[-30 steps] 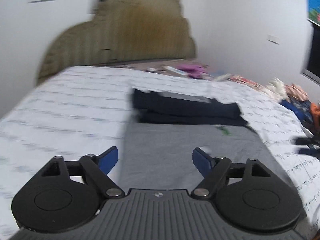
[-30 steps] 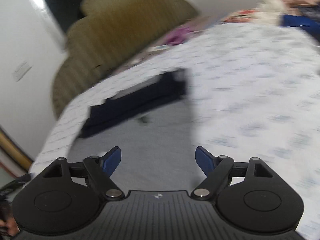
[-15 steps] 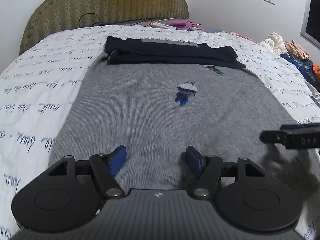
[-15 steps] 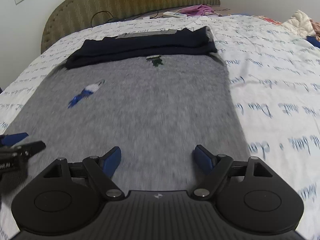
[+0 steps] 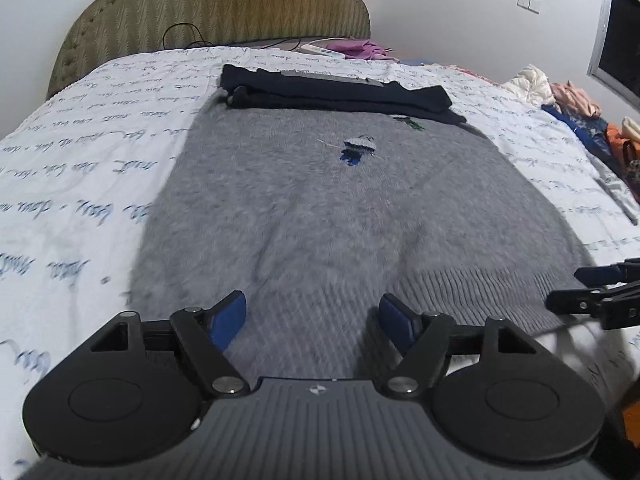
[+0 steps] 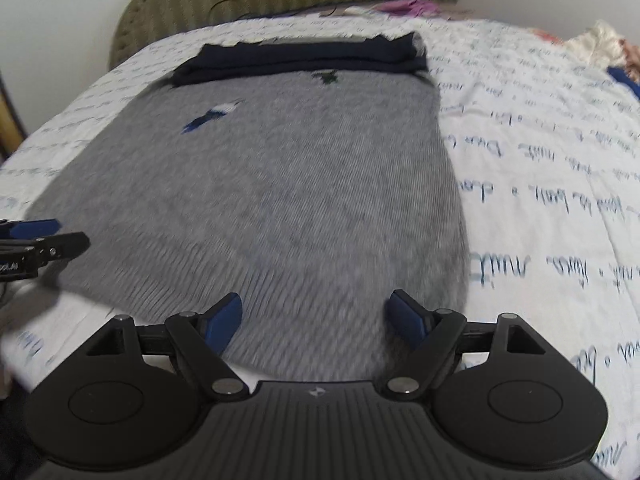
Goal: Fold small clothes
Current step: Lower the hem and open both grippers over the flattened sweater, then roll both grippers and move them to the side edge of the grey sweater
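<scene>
A grey knitted sweater with a small blue and white motif lies flat on the bed, its ribbed hem nearest to me. A folded navy garment rests across its far end. My left gripper hovers low over the hem's left part. Its jaws are opening, and only the flat knit lies beneath them, unpinched. My right gripper stands open over the right part of the hem on the same sweater. Each gripper's tips show at the edge of the other's view, at the hem's outer corners.
The bed sheet is white with blue script. An olive padded headboard stands at the far end, with a cable, a white power strip and a pink cloth in front of it. Loose clothes are heaped at the bed's right edge.
Both grippers swung down from a blurred, tilted view and came in low over the sweater's near hem. The left jaws narrowed a little, then widened again.
</scene>
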Demonstrator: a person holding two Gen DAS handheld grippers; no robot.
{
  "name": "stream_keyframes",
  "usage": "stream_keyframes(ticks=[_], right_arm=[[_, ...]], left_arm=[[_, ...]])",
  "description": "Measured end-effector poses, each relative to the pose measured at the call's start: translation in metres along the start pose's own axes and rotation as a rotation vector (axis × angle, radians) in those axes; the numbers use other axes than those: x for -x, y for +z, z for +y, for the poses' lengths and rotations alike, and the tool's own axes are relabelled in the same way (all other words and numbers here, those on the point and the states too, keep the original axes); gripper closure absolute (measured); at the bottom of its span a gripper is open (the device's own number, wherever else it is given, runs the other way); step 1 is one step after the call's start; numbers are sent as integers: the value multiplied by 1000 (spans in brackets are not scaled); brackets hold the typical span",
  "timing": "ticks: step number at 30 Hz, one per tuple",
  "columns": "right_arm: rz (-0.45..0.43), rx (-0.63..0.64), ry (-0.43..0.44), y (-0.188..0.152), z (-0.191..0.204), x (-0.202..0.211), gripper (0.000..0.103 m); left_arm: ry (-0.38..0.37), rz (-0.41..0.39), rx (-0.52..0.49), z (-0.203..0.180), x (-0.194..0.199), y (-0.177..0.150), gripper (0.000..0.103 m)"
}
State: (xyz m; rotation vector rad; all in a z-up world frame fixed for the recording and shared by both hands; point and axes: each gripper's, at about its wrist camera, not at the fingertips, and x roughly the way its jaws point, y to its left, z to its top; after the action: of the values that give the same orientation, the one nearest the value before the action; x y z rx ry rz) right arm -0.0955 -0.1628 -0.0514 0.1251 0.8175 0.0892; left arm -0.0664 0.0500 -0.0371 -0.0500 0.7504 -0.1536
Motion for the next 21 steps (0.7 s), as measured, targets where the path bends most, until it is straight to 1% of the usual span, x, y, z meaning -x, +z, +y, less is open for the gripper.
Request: stream_keyframes(ticks=[2,3,5,6,8,10,11,12,13,15,16,17,18,19,20,21], right_arm=[[3,-53,56,0,-14,16,22],[-10,-100,86,1,-24,24,22],[-32,-225,143,3,-52,36,22],[-34,-297,183,3,-68,38,22],[-15,-441,266,0,-99,32,22],[15,-563,310,-4,-124,19,22],[24,-614,337,-8,-133,13,22],[28,-656,376,-11,-138,8,21],[27,-681,416,-13,-140,5,21],[35,-694,463,-15,-136,-1,22],[43,-690,479,-15,-134,-2,22],[50,-684,493,-15,-131,-4,25],[61,-680,504,-14,-129,-5,40],[78,-680,518,-14,-128,-7,52],[106,-680,537,-15,-125,-11,73],[137,-673,538,-17,-122,-16,76]], left_arm=[[-11,-11,56,17,14,0,26],[-10,-16,97,27,19,2,24],[-10,-15,209,53,26,5,23],[-30,-10,268,65,26,6,23],[-104,22,389,87,20,7,24],[-191,49,478,100,11,5,24],[-206,42,512,104,9,4,24],[-225,38,534,105,9,4,25],[-258,39,552,107,8,4,37],[-321,71,577,108,4,4,49],[-344,84,588,108,2,3,50],[-352,91,588,108,2,3,50],[-353,98,587,108,1,3,52],[-354,105,590,109,1,3,56],[-354,112,591,110,0,3,56],[-352,119,594,112,-1,3,57]])
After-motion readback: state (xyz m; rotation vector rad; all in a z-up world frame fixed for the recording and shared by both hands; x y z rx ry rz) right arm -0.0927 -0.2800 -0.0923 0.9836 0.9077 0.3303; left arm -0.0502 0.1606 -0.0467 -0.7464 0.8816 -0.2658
